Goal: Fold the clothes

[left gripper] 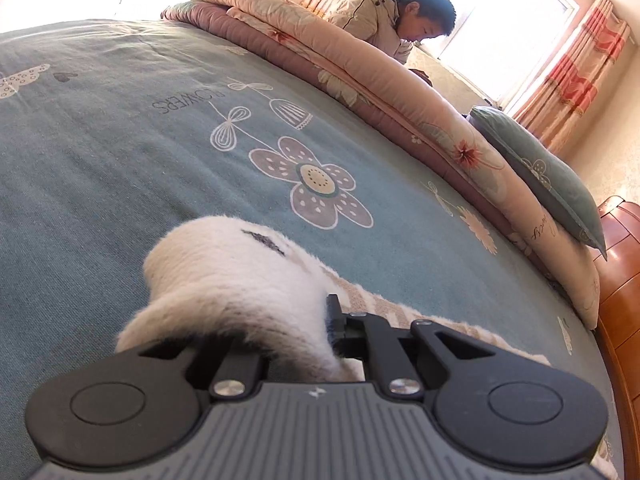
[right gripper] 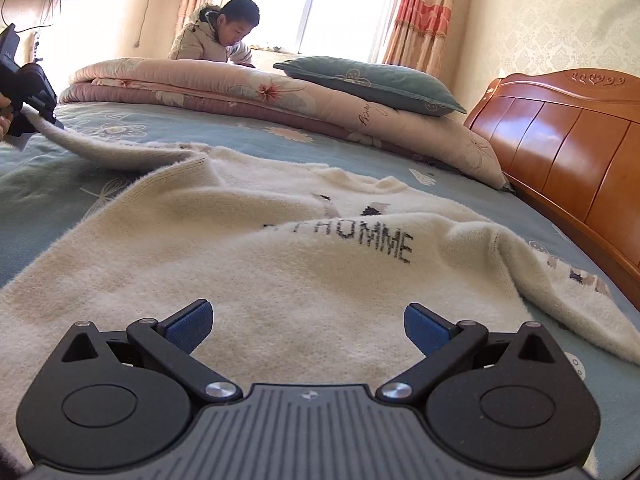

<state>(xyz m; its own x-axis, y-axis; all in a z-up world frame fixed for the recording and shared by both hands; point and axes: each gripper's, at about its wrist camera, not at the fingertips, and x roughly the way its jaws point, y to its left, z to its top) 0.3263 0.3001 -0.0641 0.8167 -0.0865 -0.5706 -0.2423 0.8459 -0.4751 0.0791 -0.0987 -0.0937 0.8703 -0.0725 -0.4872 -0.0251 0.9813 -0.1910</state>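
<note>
A cream fuzzy sweater (right gripper: 280, 264) with black "HOMME" lettering lies spread and rumpled on the teal flowered bedsheet (right gripper: 36, 184). My left gripper (left gripper: 316, 328) is shut on the sweater's sleeve (left gripper: 228, 268), which bunches over its fingers and hides the left one. The right wrist view shows that same gripper (right gripper: 36, 108) at the far left, lifting the sleeve end (right gripper: 112, 152) off the sheet. My right gripper (right gripper: 308, 320) hovers low over the sweater's body. It is open, with blue pads (right gripper: 192, 324) set wide apart and nothing between them.
A folded pink floral quilt (right gripper: 248, 92) and a teal pillow (right gripper: 368, 80) lie along the bed's far side. A wooden headboard (right gripper: 560, 152) stands at the right. Beyond the quilt a person in a beige coat (right gripper: 208, 40) leans by the bright window.
</note>
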